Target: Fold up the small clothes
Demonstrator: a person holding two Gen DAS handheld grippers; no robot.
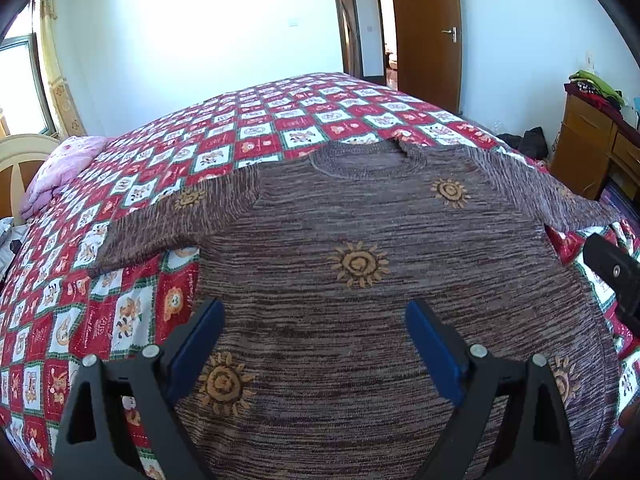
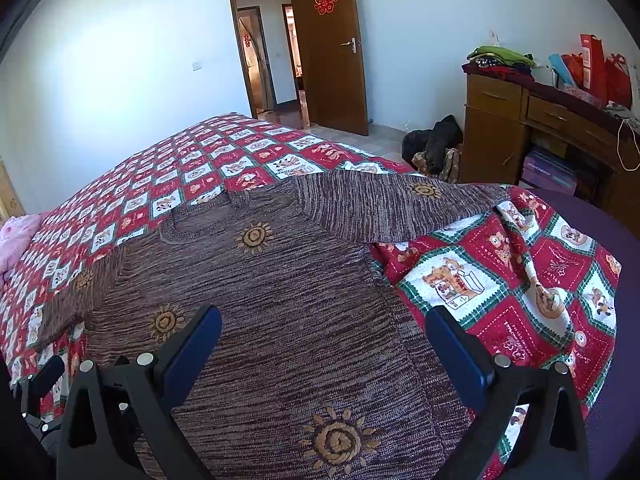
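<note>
The bed (image 1: 280, 120) carries a red and white checked quilt (image 2: 500, 280), and on the quilt the sweater (image 1: 360, 280) lies flat with its front up. The collar points to the far side, toward the door (image 2: 332, 52). Both sleeves are spread outward: the left sleeve (image 1: 172, 216) rests on the quilt, and the right sleeve (image 2: 392, 208) reaches to the edge of the bed, where the quilt makes some wrinkles.

No fold is made yet, so I judge the step in hand is the first grasp, probably at the hem or at a side of the body. The left gripper (image 1: 316, 344) hovers above the lower left part of the sweater with its jaws spread wide and nothing between them. The right gripper (image 2: 324, 348) hovers above the right side seam, tilted down, its jaws also spread wide and empty (one finger is over the knit, the other over the quilt).

To do this step well, each gripper should come down on the edge of the knit only and pinch both layers together, not the quilt below, because the quilt is loose at this corner and may lift with the sweater. The knit looks thick and soft, so a deep bite should hold better than a bite at the very edge. The two grasps should sit level with each other, otherwise the fold line may go crooked.
</note>
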